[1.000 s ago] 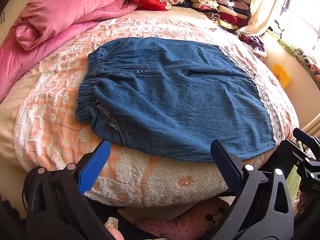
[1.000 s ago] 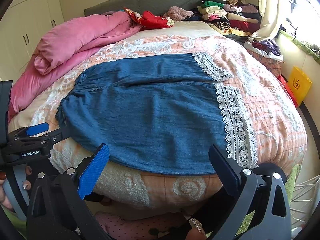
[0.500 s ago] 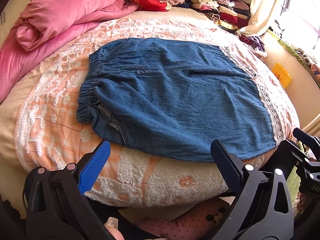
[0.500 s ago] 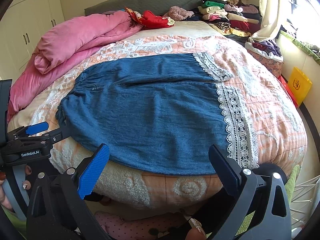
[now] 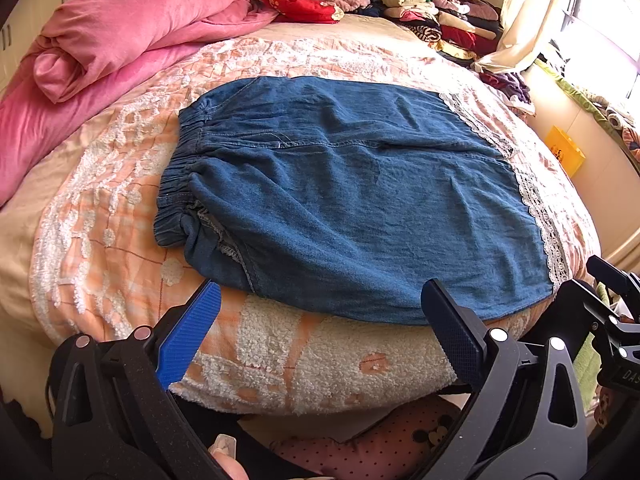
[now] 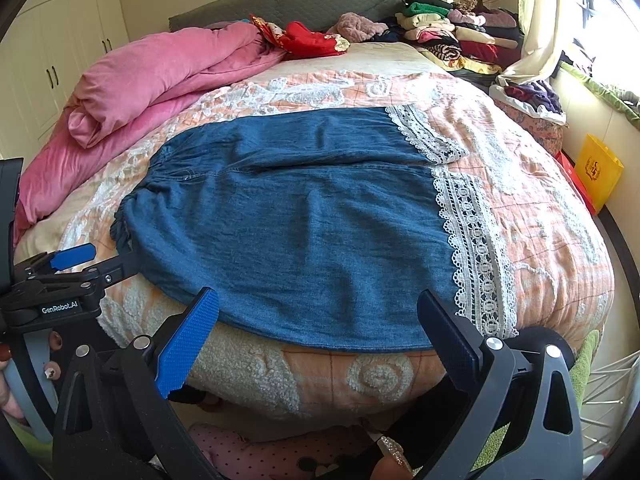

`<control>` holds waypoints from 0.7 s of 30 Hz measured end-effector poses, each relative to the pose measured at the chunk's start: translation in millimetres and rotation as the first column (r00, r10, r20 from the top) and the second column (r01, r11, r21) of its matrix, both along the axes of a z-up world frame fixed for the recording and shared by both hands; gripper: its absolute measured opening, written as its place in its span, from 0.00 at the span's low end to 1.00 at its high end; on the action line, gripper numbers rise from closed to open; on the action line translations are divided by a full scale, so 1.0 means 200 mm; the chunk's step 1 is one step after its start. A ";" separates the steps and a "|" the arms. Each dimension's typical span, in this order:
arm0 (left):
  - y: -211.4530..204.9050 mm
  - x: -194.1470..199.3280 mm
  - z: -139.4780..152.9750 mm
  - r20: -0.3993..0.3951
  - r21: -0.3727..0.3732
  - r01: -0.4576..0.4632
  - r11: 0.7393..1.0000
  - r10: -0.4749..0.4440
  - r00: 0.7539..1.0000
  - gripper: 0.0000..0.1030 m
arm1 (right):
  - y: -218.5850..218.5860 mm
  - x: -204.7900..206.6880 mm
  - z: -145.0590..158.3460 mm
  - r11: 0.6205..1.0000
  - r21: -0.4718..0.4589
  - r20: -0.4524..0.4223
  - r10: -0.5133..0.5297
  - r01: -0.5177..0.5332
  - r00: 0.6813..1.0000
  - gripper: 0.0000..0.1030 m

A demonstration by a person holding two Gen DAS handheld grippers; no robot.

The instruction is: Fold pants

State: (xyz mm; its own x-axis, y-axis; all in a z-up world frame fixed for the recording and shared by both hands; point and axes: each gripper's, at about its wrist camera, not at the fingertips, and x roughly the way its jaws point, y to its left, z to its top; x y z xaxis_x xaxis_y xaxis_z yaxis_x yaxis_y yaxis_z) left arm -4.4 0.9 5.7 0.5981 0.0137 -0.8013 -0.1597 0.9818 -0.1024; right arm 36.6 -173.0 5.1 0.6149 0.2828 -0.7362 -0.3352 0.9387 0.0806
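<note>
On the bedspread (image 5: 120, 248), denim pants (image 5: 352, 200) lie flat; lace-trimmed hems.

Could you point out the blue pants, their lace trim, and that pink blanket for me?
blue pants (image 6: 304, 240): right wrist view, middle of the denim.
lace trim (image 6: 476, 248): right wrist view, middle of the white lace hem band.
pink blanket (image 5: 132, 36): left wrist view, top of the rolled bundle.
</note>
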 end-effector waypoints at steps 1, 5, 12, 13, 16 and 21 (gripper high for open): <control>0.00 0.00 0.00 0.000 0.001 0.000 1.000 0.000 1.000 0.91 | 0.00 0.00 0.00 1.000 -0.001 0.001 -0.001 0.001 1.000 0.96; 0.00 0.00 0.00 0.000 0.002 -0.001 1.000 0.001 1.000 0.91 | 0.00 0.00 0.00 1.000 -0.001 0.003 -0.001 0.001 1.000 0.96; 0.03 0.03 0.00 0.002 0.012 -0.002 1.000 0.002 1.000 0.91 | 0.01 0.03 -0.01 1.000 -0.006 0.001 -0.001 0.001 1.000 0.96; 0.03 0.04 0.00 0.003 0.014 -0.003 1.000 0.003 1.000 0.91 | 0.01 0.04 -0.01 1.000 -0.007 0.000 0.002 -0.002 1.000 0.96; 0.04 0.07 -0.01 0.005 0.017 -0.006 1.000 0.006 1.000 0.91 | 0.03 0.07 -0.01 1.000 -0.012 0.000 0.008 -0.008 1.000 0.96; 0.08 0.12 -0.03 0.003 0.019 -0.026 0.999 0.026 1.000 0.91 | 0.07 0.14 0.01 0.999 -0.024 0.006 0.025 -0.025 1.000 0.96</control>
